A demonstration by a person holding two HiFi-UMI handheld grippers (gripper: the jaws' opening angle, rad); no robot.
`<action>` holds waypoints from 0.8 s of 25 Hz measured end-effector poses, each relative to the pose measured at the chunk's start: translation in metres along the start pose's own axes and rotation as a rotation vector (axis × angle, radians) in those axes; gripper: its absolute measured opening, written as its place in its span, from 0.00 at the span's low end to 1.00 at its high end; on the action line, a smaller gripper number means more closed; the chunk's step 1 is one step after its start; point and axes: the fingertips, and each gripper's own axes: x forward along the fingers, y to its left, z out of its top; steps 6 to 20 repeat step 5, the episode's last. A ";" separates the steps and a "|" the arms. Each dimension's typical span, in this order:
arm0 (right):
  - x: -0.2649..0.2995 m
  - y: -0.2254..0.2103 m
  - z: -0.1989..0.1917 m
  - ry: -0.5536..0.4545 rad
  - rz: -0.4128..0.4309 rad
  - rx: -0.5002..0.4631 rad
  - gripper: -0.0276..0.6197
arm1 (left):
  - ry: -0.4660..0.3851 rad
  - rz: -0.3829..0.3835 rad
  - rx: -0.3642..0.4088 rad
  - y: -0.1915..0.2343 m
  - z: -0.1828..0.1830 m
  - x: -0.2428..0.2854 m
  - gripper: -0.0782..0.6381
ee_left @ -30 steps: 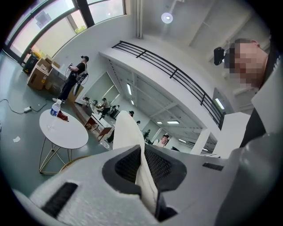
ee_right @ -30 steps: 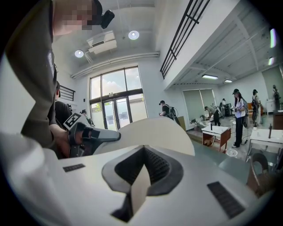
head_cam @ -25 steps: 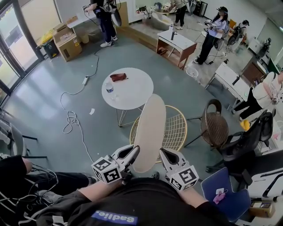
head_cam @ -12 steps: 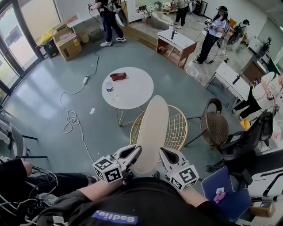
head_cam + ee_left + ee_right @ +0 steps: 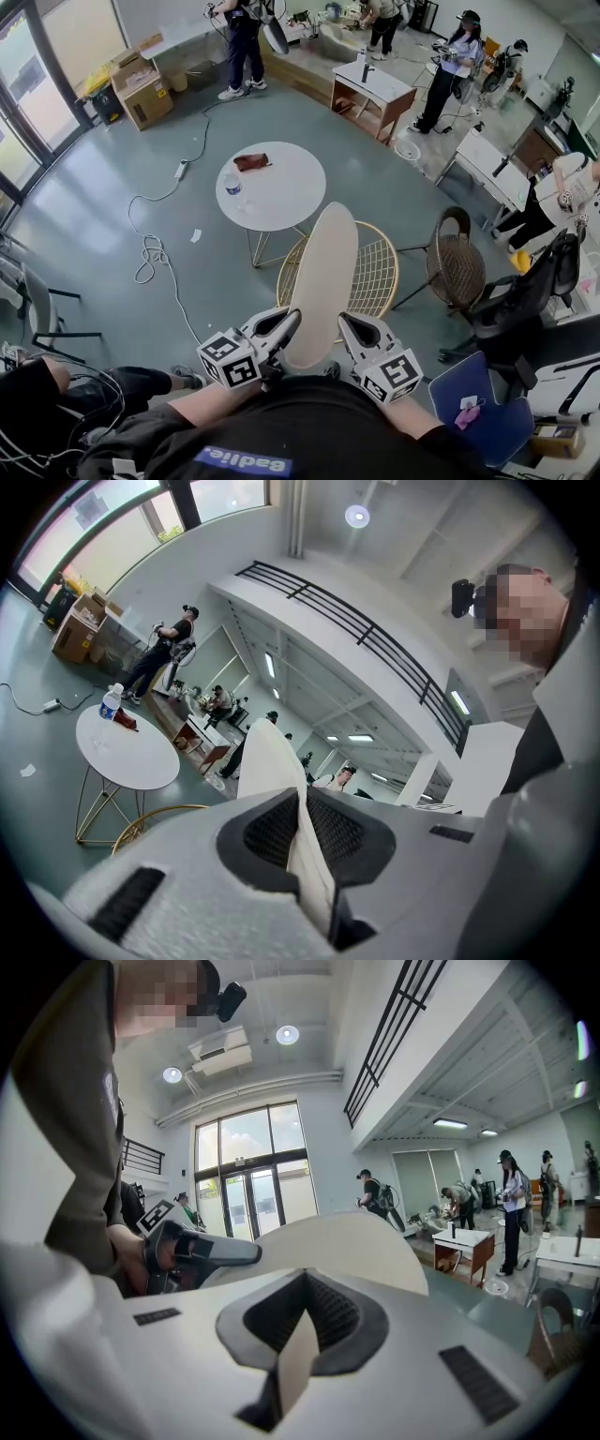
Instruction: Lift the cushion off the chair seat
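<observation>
Above the seat of the gold wire chair, I have the cream oval cushion up in the air, turned on edge so that it shows as a long narrow shape, with its far end toward the round white table. It covers the left part of the chair in the head view, and the wire seat shows bare to its right. My left gripper has its jaws pinched on the cushion's near left edge; in the left gripper view the cream rim is squeezed thin between the two dark pads and the rest of the cushion stands up beyond them. My right gripper is clamped on the near right edge the same way, with a fold of cream fabric caught between its pads in the right gripper view. The two grippers sit close together, just in front of my chest. On the white table stand a water bottle and a small brown pouch, near each other at its left side. A white cable lies looped on the grey-green floor to the left of the table. A dark wicker chair stands to the right of the wire one, apart from it, and a blue seat is at my lower right. Farther back there are cardboard boxes, a wooden desk, and several people standing about.
</observation>
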 end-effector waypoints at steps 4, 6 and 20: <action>-0.002 0.000 0.001 0.005 0.000 0.001 0.08 | -0.007 0.007 -0.016 -0.002 0.003 -0.001 0.17; -0.002 0.000 0.001 0.006 0.000 0.002 0.08 | -0.008 0.008 -0.019 -0.002 0.003 -0.001 0.17; -0.002 0.000 0.001 0.006 0.000 0.002 0.08 | -0.008 0.008 -0.019 -0.002 0.003 -0.001 0.17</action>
